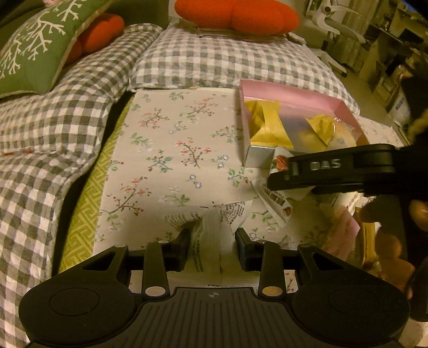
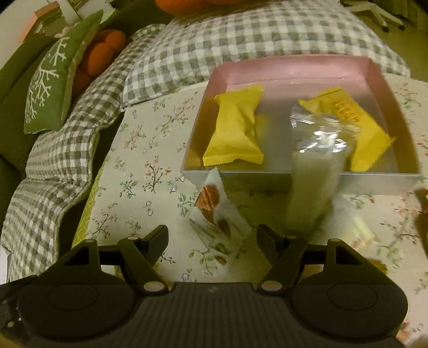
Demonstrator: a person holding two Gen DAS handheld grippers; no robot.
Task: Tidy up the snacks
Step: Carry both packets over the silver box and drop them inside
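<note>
My left gripper [image 1: 213, 238] is shut on a white snack packet [image 1: 214, 214] with printed text, held just above the floral cloth. A pink open box [image 1: 294, 95] stands to the right, with two yellow packets [image 1: 263, 125] in it. In the right wrist view the same box [image 2: 294, 72] shows the yellow packets [image 2: 235, 128] and a blurred clear-wrapped white snack [image 2: 315, 171] leaning over its front wall. My right gripper [image 2: 212, 238] is open, and a white pecan-print packet [image 2: 211, 206] lies on the cloth between its fingers. Its black finger [image 1: 326, 166] reaches in from the right.
The floral cloth [image 1: 165, 150] covers a low surface with a green patterned edge [image 1: 88, 203] on the left. Grey checked cushions [image 1: 48, 150], a green pillow [image 1: 32, 53] and orange cushions [image 1: 235, 13] surround it. More packets [image 1: 345, 230] and a person's hand [image 1: 420, 214] lie at the right.
</note>
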